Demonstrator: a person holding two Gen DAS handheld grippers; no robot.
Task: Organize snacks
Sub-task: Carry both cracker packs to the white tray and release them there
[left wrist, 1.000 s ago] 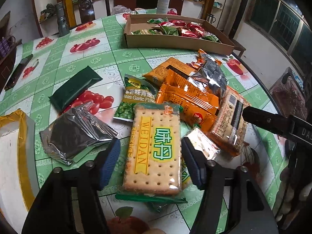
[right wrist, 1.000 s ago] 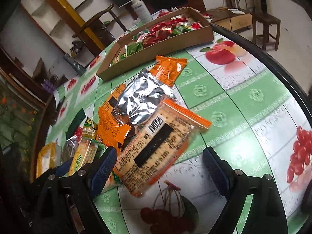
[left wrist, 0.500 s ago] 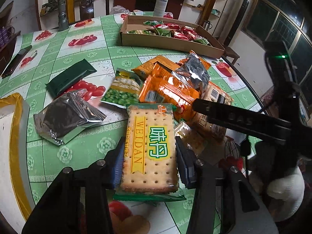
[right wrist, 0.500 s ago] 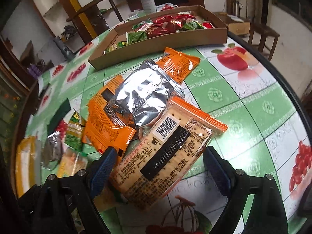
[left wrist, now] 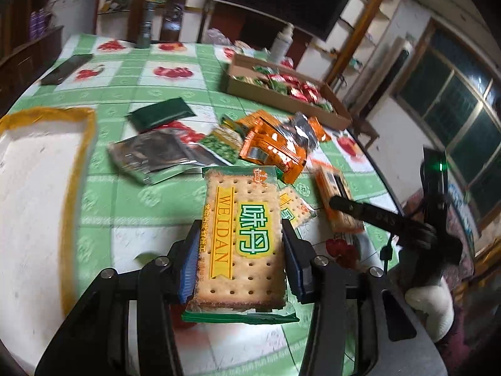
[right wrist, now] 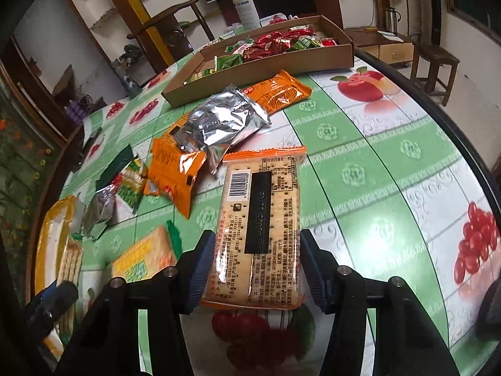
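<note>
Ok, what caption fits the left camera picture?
Left tool grips the green WEIDAN cracker pack above the table.

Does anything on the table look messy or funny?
Yes. Snacks lie jumbled outside the cardboard box: a crumpled silver packet sprawls across orange packets, overlapping and pointing every way. Each gripper clamps a cracker pack: left gripper the green one, right gripper the orange-edged one.

The green-edged cracker pack (left wrist: pixel 242 241) reads "WEIDAN" in brown capitals down a yellow band, beside large green Chinese characters. The orange-edged cracker pack (right wrist: pixel 261 238) carries a barcode and fine Chinese print, too small to read reliably.
</note>
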